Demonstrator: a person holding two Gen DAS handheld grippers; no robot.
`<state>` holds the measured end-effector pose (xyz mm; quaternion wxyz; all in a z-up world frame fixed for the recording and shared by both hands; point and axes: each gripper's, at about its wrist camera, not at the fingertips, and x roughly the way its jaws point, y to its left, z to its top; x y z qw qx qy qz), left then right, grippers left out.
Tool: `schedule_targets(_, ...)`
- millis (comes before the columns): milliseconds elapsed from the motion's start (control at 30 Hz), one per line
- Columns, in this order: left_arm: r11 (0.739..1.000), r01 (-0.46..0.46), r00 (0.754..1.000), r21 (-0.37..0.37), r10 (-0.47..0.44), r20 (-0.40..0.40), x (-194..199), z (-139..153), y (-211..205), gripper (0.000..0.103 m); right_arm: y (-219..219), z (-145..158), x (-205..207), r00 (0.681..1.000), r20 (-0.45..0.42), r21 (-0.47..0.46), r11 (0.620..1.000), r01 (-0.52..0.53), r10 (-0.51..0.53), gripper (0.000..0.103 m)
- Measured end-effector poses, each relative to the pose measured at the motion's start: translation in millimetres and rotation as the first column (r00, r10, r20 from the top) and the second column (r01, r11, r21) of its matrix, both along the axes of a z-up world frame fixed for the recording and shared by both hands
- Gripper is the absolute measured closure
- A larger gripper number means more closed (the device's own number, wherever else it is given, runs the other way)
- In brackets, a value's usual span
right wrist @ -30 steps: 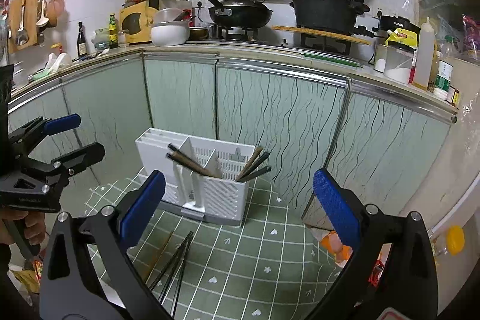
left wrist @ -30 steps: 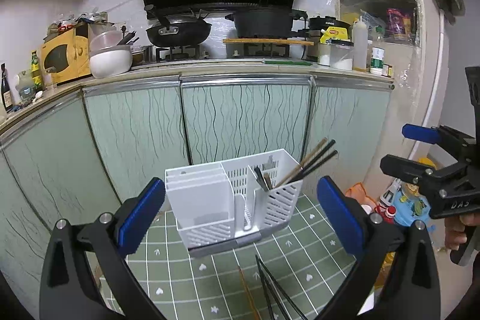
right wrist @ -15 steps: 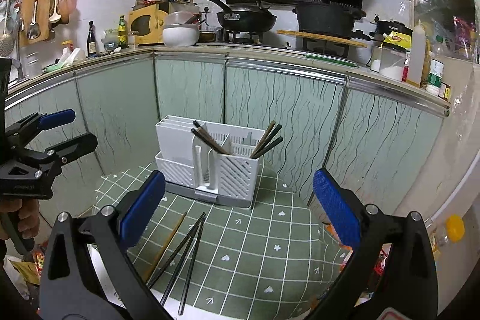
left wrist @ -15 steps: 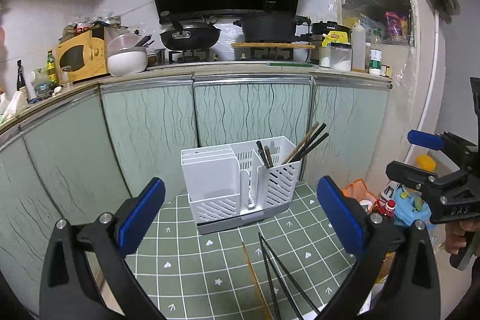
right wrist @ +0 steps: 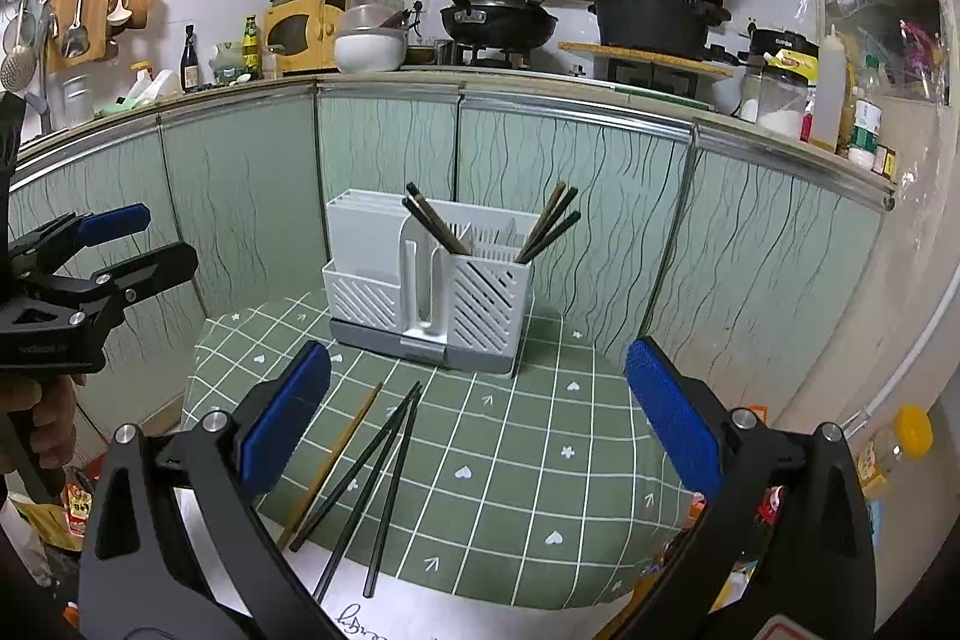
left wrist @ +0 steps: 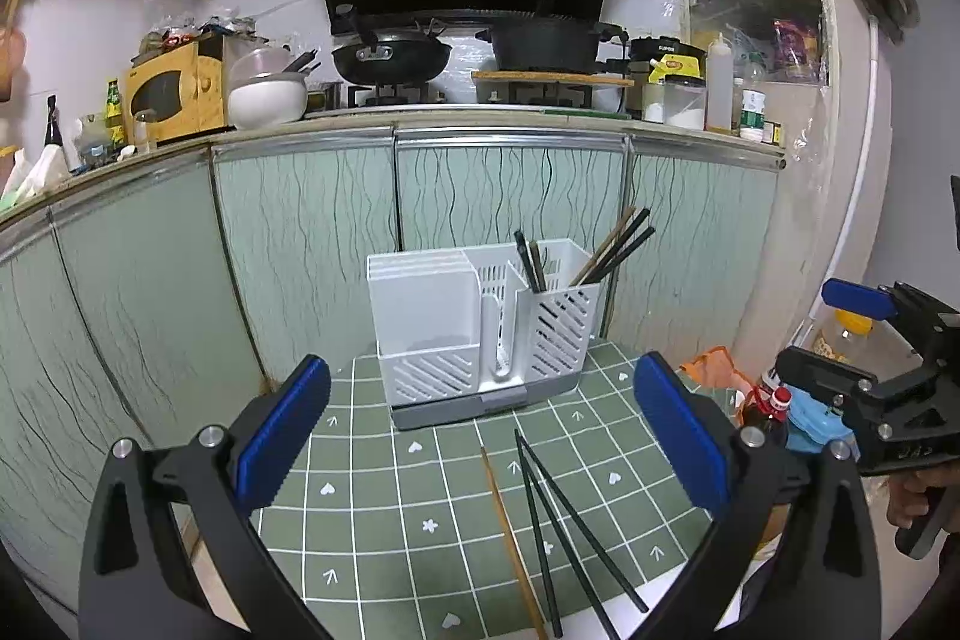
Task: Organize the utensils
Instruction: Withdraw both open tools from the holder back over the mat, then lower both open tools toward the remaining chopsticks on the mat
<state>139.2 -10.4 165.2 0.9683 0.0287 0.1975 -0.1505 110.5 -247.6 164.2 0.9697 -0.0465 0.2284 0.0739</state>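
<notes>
Reading "SUPOR" on black cooker [left wrist: 666, 51] behind white utensil holder [left wrist: 480, 328]

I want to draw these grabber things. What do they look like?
Each gripper is black, with two long angled fingers. The left gripper and right gripper have bright blue textured pads inside the fingertips and round silver bolts at the joints. Small pale lettering marks one body.
</notes>
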Motion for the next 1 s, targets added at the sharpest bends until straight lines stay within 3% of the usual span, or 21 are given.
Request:
schedule_targets(333,1.0,-0.018,0.999,0.013,0.018,-0.042,0.1,-45.3,9.4,0.004,1.6,-36.8,0.0,0.999,-0.042,0.003,1.0,0.006,-0.006,0.008)
schedule_targets(733,0.996,-0.018,0.998,0.088,0.023,-0.06,-7.0,-98.9,12.2,0.004,-0.9,-86.9,1.8,0.994,-0.109,0.008,1.0,0.017,-0.016,0.008)
schedule_targets(1000,0.995,-0.02,0.993,0.099,0.031,-0.114,-8.5,-133.5,10.8,0.004,3.4,-117.6,0.7,0.989,-0.144,0.0,1.0,0.016,-0.016,0.008)
